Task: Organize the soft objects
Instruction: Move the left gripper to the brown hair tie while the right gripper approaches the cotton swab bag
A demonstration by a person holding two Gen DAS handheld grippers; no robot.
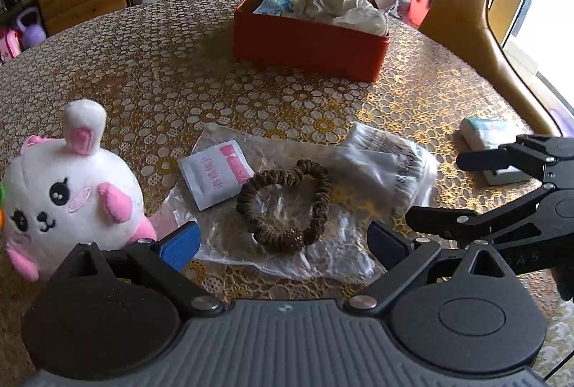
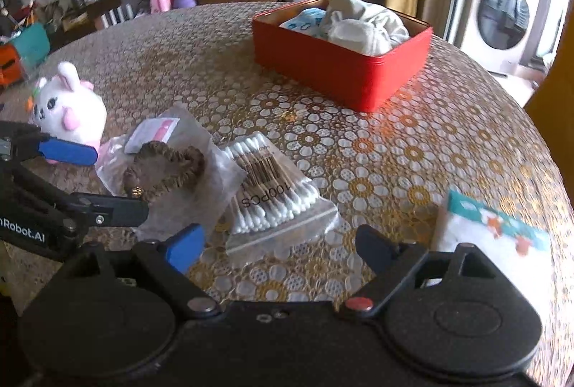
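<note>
Round worktop (image 1: 150, 71) with a gold floral lace cover. Red box (image 1: 308, 46) at 12 o'clock on the far side, already holding pale cloth items (image 1: 333, 6) and a blue-printed packet (image 1: 274, 5).

Left hand-held gripper (image 1: 283, 243) wide open, nothing between its blue-padded fingers (image 1: 181, 245). It hangs just above a brown scrunchie (image 1: 283, 204) lying on a clear plastic bag (image 1: 323, 254). White-and-pink sachet (image 1: 215, 173) touching the scrunchie at 10 o'clock. White bunny plush (image 1: 68, 186) with pink ears at 9 o'clock, just beside the left finger.

Right hand-held gripper (image 2: 280, 245) also spread wide, empty, above a zip bag of cotton swabs (image 2: 272, 193); whether it touches the bag, cannot tell. Swab bag sits just right of the scrunchie, overlapping the clear bag's edge. Tissue pack (image 2: 491, 232) with a teal strip at 3 o'clock near the worktop edge, blurred, partly behind the right finger.

In the left wrist view the right hand-held gripper enters at 3 o'clock, fingers apart. In the right wrist view the left hand-held gripper enters at 9 o'clock, straddling the scrunchie.
</note>
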